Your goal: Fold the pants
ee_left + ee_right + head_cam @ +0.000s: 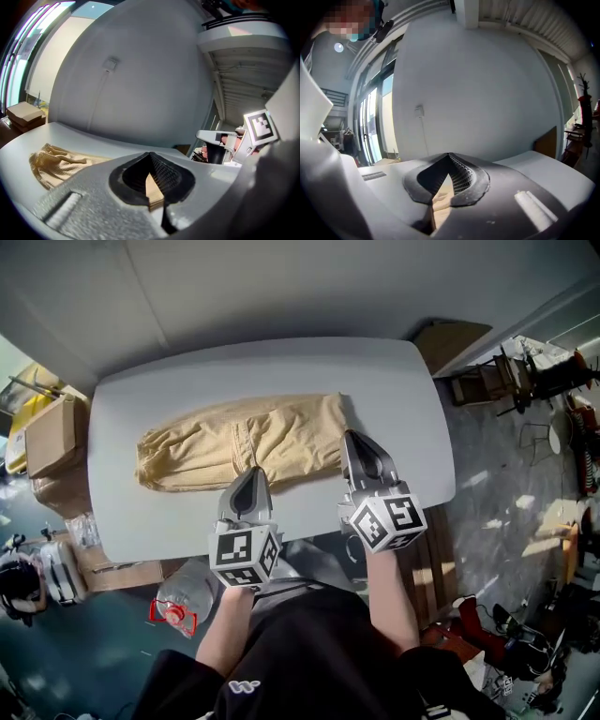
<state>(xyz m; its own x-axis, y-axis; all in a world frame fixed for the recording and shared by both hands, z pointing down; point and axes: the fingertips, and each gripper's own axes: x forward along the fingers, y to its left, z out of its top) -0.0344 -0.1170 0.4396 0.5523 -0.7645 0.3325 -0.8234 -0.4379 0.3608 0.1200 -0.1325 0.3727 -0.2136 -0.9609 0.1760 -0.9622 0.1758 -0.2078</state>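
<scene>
Hovering with both pairs of jaws closed, our left gripper (251, 476) and right gripper (355, 442) hang over the near edge of the tan pants (206, 442), spread flat on the table (394, 390) beneath them. We judge the cloth light and limp, best pinched at one end through all layers. No readable writing shows.

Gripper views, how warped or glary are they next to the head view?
Left gripper view: heavy fisheye, dark corners, window blown out. Right gripper view: same bulge, bright window. Head view: milder bowing of the table, pants sharp, evenly lit.
</scene>
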